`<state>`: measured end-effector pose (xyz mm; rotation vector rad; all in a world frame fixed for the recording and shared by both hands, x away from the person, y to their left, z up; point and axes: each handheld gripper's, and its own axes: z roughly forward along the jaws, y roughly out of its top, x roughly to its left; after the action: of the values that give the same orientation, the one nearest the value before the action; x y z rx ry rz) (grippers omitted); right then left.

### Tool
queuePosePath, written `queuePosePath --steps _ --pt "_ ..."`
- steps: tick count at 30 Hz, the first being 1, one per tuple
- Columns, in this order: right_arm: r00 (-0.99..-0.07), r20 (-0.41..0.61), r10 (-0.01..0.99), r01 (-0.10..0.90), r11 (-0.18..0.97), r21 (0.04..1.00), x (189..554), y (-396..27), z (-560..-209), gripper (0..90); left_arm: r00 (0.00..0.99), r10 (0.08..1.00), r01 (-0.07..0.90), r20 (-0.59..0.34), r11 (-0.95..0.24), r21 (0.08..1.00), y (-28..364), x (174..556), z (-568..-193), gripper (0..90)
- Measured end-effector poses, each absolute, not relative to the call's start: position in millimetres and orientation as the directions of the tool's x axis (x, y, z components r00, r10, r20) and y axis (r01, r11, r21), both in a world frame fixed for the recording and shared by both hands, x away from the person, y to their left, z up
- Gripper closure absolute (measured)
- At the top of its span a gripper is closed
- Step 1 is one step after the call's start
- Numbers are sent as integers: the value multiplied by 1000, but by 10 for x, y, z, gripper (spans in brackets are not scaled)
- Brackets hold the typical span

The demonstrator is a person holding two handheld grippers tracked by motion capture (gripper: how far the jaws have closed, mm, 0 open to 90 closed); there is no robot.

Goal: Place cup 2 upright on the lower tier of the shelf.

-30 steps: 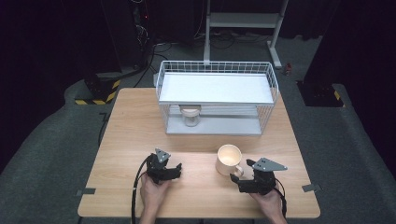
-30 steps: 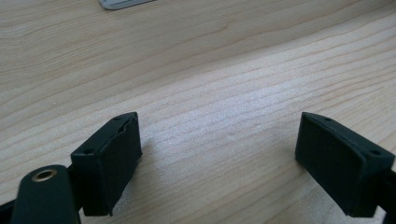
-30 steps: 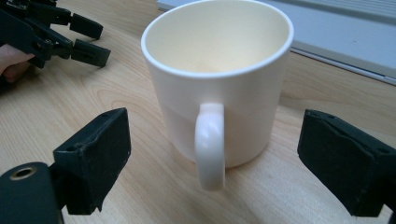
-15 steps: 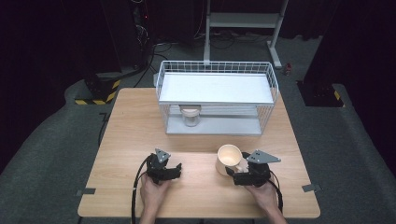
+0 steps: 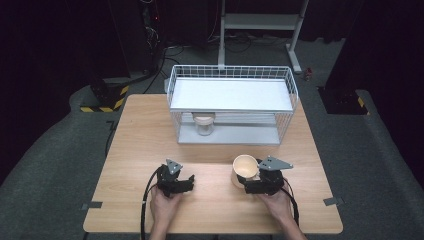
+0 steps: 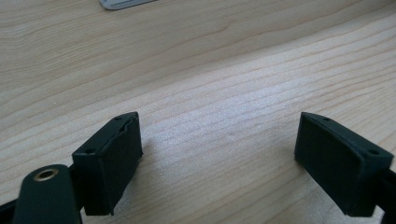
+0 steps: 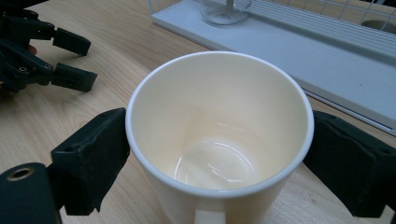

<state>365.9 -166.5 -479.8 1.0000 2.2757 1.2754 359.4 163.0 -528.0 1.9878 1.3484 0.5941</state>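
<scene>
Cup sits upright between the fingers of the right gripper, mouth open toward the camera, inside empty and glossy. Both pads press against the cup wall, one on each side just below the rim: a pinch on the cup. In the high view the cup stands just ahead of the right gripper on the table; whether its base touches the wood cannot be told.

Left gripper rests low over the table, well apart from the cup, on the far side of the right fingers. Its fingers are spread with bare wood between them, gripping nothing.

Beyond the fingertips of both grippers stands a wire rack with a white shelf on top. A jar stands under that shelf, on the rack's lower tray. In the right gripper view the jar shows past the cup rim, well apart from it.
</scene>
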Motion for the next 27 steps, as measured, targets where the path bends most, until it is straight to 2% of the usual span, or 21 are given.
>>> queuePosePath --steps 27 --pt "-685 -9 728 396 383 834 3679 -1596 -4850 102 367 930 631 9 -256 732 1631 3596 -5281 155"
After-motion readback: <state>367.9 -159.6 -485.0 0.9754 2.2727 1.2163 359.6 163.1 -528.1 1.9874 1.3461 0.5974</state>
